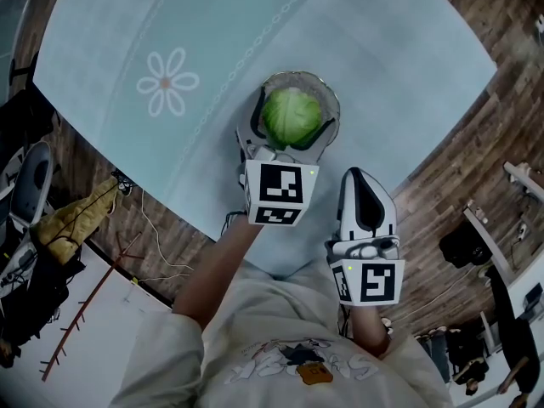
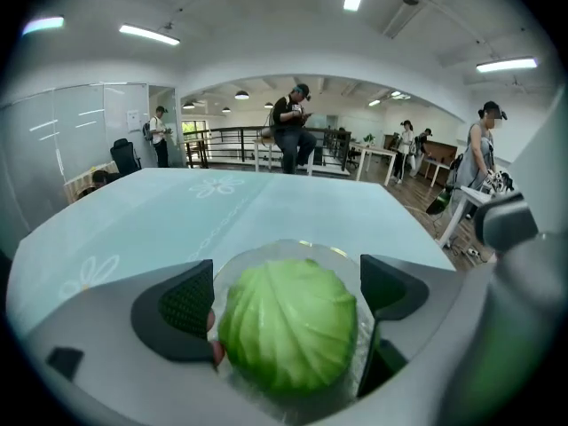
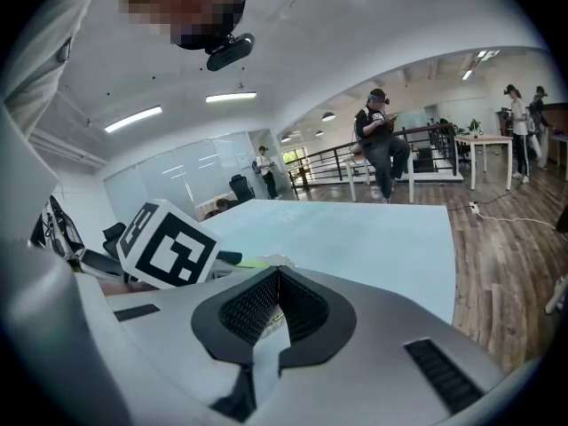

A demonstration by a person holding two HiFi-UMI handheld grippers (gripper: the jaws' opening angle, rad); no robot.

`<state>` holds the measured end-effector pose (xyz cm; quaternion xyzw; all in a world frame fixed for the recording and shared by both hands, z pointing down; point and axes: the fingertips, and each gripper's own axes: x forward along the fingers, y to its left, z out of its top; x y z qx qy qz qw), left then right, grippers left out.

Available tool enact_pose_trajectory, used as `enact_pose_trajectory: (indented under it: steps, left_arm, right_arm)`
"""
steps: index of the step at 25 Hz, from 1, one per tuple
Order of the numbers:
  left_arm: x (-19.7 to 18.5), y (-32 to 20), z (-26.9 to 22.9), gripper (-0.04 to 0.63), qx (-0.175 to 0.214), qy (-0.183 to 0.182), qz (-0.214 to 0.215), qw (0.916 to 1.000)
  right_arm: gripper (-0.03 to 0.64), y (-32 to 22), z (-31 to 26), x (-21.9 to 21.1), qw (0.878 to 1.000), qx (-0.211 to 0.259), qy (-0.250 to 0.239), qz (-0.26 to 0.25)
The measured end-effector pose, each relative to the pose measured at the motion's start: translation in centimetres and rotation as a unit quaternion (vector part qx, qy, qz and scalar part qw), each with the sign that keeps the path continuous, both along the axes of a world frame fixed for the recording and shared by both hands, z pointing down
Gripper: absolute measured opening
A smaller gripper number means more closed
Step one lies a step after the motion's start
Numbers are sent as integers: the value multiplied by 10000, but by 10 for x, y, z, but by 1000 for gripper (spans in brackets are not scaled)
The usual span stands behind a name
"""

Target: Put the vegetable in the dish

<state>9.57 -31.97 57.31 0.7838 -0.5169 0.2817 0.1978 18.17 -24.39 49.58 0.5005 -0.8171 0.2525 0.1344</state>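
- Found the cabbage resting inside the clear glass dish, close to the near edge of the table.
- Saw the left gripper spread wide around the cabbage, one pad on each side. Looked slack, with a sliver of gap at the right-hand pad, though could not rule out a light touch at the other.
- Saw the right gripper pinched together on nothing, held at the table's near edge, just beside the left one and apart from the dish.
- Judged the placing as good as done, with the vegetable down in the dish. Left only to draw the left gripper back clear without nudging the cabbage or the dish.
- Noted a pale blue tablecloth over the table, printed with a white flower and a curved dotted line.
- Noted a dark wooden floor around it, with loose cables and a yellowish bundle off to the left.
- Made out a large open office beyond: strip lights on the ceiling, a glass wall, a black railing and desks. Counted several people in the distance, most standing, one perched by the railing.
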Motion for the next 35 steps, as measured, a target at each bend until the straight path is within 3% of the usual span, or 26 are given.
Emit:
enact_pose_trajectory:
  steps: [14,17,20,22,27,31,35]
  left_arm:
    - [-7,13,-38,500,307,165,7,9994]
    - [-10,18,-48,437,397,241,-2,9989]
    - [-14,25,-57,301,416,390,-16,9984]
    - [-16,31,-62,281,397,459,-27,9982]
    - [-31,50,-80,50,478,380,-84,9981]
    - [-38,70,-94,8,503,403,6,9979]
    - [-47,96,-111,8,511,500,87,9974]
  right_arm:
    - [23,15,-25,-2,9997,213,73,-43]
    - [23,20,-31,-4,9996,252,102,-10]
    - [23,26,-35,-7,9994,299,161,-1]
    - [23,31,-36,-11,9993,309,219,-7]
    - [23,43,-49,-20,9989,372,268,103]
    - [22,55,-65,-25,9981,478,325,195]
    - [21,72,-83,-28,9969,593,410,299]
